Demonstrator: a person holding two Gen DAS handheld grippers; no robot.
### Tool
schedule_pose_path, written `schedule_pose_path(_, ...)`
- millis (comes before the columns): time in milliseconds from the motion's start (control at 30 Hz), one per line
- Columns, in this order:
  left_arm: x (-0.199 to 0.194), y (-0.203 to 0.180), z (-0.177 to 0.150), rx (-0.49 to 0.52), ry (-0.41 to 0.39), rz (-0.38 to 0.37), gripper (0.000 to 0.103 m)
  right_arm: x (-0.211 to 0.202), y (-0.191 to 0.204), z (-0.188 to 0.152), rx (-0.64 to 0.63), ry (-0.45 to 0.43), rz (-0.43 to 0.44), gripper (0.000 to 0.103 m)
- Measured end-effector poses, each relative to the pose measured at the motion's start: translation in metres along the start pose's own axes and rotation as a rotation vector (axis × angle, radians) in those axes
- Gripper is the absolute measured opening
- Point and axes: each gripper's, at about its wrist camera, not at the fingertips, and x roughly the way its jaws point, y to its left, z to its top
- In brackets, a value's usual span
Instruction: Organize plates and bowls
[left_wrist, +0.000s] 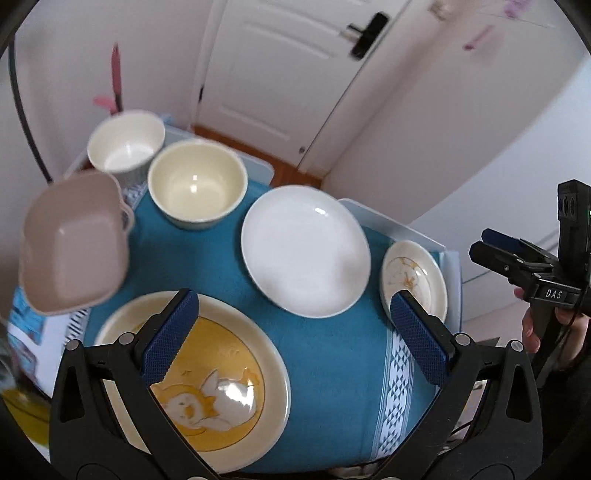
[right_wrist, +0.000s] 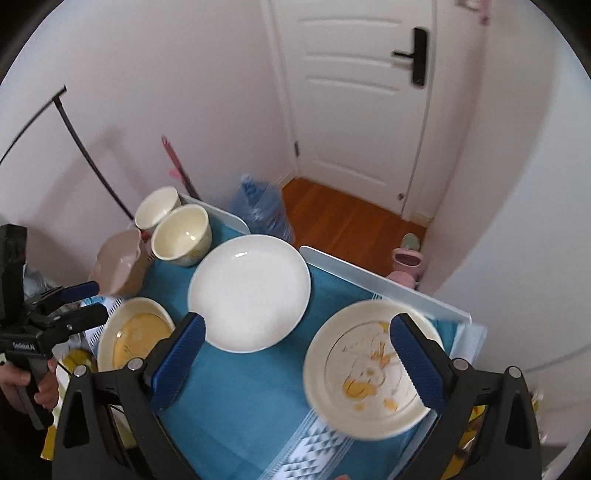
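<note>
Five pieces and one odd one sit on the blue cloth: a big yellow plate with a cartoon bird nearest the left side, a plain white plate in the middle, a small plate with orange marks on the right, and two cream bowls at the far left corner, the near bowl just beside the far bowl. A pink dish sits at the left edge, tilted or propped (blur makes it hard to tell which). Nothing is stacked yet, so the sorting looks barely begun. Left gripper hangs above the yellow plate with jaws spread wide and nothing between them; right gripper hangs over the gap between white plate and small plate, likewise spread and empty. My reading: the step in hand is choosing a first piece. Doing it well likely means nesting small into large, so the small plate would go onto the white one, then both onto the yellow, bowls one inside the other. Plates lie flat, so a jaw probably has to slip under a rim; the glazed edge looks slick and could skid on the cloth. One pad already overlaps the small plate's rim in the right wrist view, though whether it touches I cannot tell.
</note>
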Motion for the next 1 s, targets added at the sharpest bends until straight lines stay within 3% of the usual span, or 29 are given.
schedule_pose_path(200, 0.063, 0.010, 0.015, -0.042, 0.118, -0.001, 0.100, 0.073, -0.019, 0.029, 0.009, 0.163, 0.109, 0.100)
schedule_pose_path(267, 0.084, 0.013, 0.017, -0.050, 0.168, -0.001, 0.085, 0.098, -0.021, 0.034, 0.003, 0.206, 0.119, 0.097)
schedule_pose_path(400, 0.114, 0.022, 0.020, -0.068, 0.234, 0.007, 0.072, 0.144, -0.025, 0.037, 0.027, 0.305, 0.158, 0.067)
schedule_pose_path(533, 0.134, 0.030, 0.021, -0.081, 0.285, 0.014, 0.048, 0.172, -0.028, 0.036, 0.031, 0.366, 0.167, 0.054)
schedule_pose_path(700, 0.144, 0.025, 0.015, -0.046, 0.309, 0.029, 0.035, 0.192, -0.028, 0.033, 0.032, 0.423, 0.183, 0.033)
schedule_pose_path(867, 0.153, 0.021, 0.007, -0.020, 0.336, 0.072, 0.016, 0.200, -0.028, 0.028, 0.043, 0.448, 0.192, 0.020)
schedule_pose_path(1000, 0.154, 0.019, 0.004, -0.024, 0.342, 0.075, 0.015, 0.201, -0.027, 0.026, 0.045, 0.442, 0.170, 0.017)
